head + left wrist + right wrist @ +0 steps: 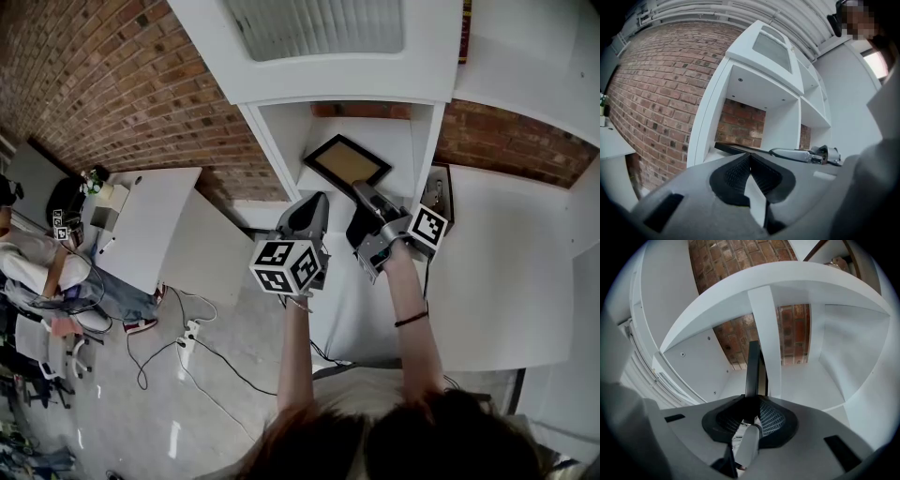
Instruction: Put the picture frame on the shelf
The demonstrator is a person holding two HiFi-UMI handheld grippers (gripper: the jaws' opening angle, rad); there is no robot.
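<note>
The picture frame, black-edged with a tan middle, lies tilted inside the open compartment of the white shelf unit. My right gripper is shut on its near corner. In the right gripper view the frame runs edge-on, straight up out of the right gripper. My left gripper hangs just left of it in front of the shelf, shut with nothing in it. The left gripper view shows the left gripper with its pads meeting, the frame edge-on beyond, and the right gripper beside it.
A brick wall stands behind and left of the shelf unit. A dark upright object stands on the white counter to the right. White tables, a seated person and floor cables are at the left.
</note>
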